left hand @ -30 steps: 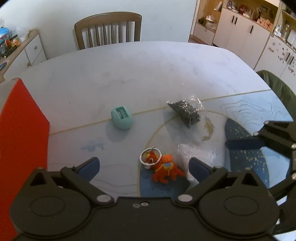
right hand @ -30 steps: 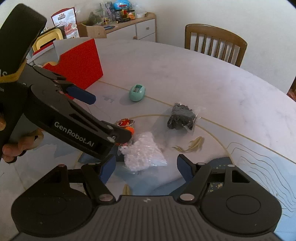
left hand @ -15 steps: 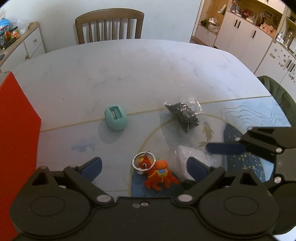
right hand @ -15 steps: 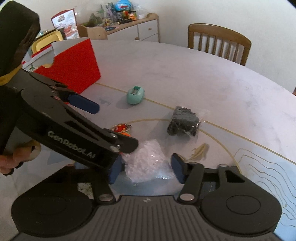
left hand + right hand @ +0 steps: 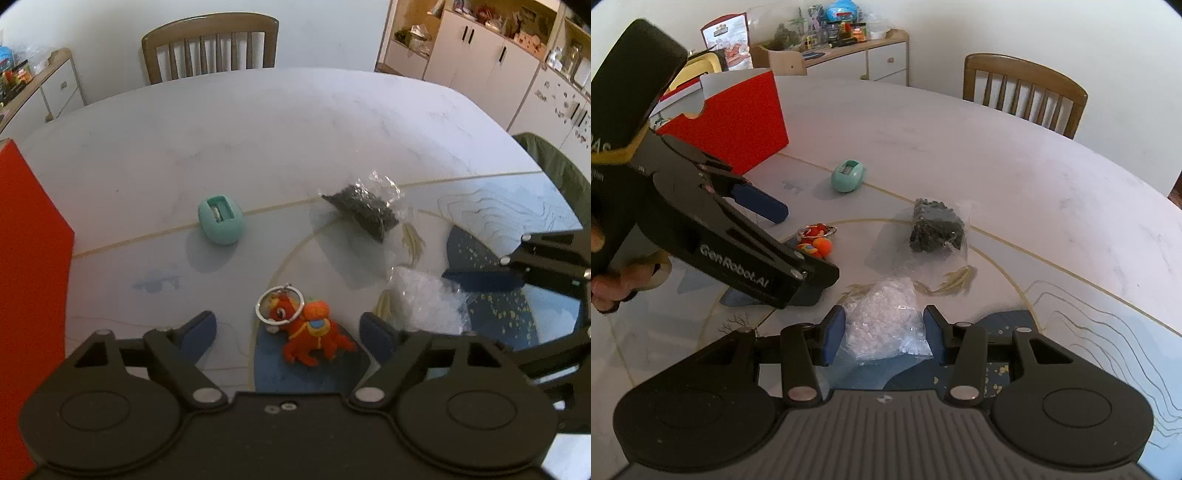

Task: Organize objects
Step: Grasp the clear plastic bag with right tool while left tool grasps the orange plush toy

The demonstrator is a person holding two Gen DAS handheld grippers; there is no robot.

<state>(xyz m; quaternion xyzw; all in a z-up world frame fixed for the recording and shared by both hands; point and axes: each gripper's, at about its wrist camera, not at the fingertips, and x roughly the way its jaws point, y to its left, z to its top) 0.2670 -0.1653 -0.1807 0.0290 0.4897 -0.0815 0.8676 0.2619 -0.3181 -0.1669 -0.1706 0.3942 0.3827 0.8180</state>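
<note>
Here the white bead bag lies lengthwise between the pads.

My matt black plastic right gripper flanks a crinkly clear-plastic bag; beside it, the glossy table.

Far half of the bench is bare up to the chair; open passage is offered there. Left edge is blocked by the red box, standing upright. Mid-bench, wide gaps are seen between the teal sharpener, the black-bead bag and the orange plush keychain. Near side is crowded: the white-bead bag is flanked closely by the right gripper jaws, and the left gripper is angled in just beside it, over the keychain, narrowing access from the left.
</note>
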